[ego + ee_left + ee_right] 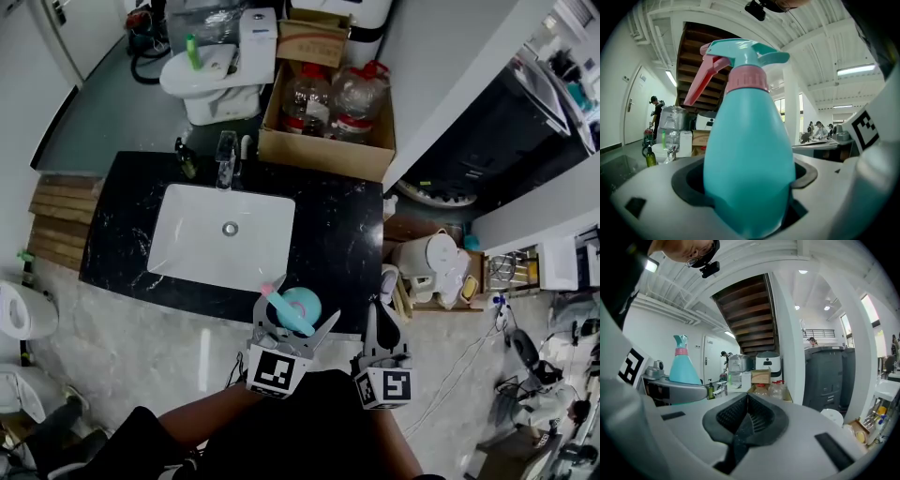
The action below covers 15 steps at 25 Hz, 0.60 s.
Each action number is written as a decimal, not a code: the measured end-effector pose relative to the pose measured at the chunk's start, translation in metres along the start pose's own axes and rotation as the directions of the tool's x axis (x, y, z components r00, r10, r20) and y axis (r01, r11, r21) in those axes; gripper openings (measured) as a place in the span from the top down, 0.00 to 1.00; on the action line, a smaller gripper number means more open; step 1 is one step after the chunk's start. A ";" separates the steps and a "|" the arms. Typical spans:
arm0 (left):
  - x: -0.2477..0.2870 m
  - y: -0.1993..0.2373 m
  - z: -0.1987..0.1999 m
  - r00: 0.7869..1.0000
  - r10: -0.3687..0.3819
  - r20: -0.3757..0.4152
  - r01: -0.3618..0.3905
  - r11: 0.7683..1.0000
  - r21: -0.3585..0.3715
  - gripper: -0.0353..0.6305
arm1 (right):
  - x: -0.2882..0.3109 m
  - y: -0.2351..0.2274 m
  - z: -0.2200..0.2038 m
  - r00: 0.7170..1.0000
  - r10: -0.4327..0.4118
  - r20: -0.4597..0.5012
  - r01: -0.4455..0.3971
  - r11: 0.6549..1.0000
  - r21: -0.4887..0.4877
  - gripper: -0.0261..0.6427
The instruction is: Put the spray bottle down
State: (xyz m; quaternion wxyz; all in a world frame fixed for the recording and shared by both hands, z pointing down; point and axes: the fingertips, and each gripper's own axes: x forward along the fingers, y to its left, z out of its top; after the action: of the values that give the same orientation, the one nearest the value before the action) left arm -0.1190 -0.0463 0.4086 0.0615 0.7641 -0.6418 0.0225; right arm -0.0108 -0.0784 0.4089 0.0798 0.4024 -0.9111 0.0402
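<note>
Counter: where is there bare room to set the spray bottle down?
The widest free patch is the black counter right of the sink, up to its right edge. A narrower strip lies left of the sink. The back edge is crowded: the faucet and a dark bottle stand there. The spray bottle hangs over the counter's front strip.

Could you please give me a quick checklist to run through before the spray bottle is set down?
1. Grip: the left gripper is shut on the spray bottle: ok.
2. The bottle is upright: ok.
3. The right gripper is shut, empty and apart from the bottle: ok.
4. Landing spot: there is bare black counter right of the sink: ok.
5. Bottle's height above the counter: cannot tell.
</note>
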 end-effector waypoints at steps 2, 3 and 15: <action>0.005 0.006 0.002 1.000 -0.003 0.008 0.003 1.000 0.017 0.29 | 0.002 -0.001 0.001 1.000 -0.014 0.001 0.014 1.000 -0.008 0.94; 0.005 0.009 -0.001 1.000 -0.005 -0.002 0.005 1.000 0.024 0.29 | 0.002 0.000 0.001 1.000 -0.016 -0.003 0.016 1.000 -0.016 0.94; 0.000 0.005 -0.038 0.998 -0.031 -0.060 0.032 0.999 0.014 0.29 | -0.014 -0.010 -0.006 0.996 -0.082 -0.021 0.081 0.996 -0.046 0.94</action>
State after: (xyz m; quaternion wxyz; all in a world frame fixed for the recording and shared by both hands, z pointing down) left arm -0.1225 -0.0425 0.4462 0.0752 0.7735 -0.6274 0.0494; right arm 0.0066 -0.0745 0.4122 0.1009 0.4371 -0.8935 0.0208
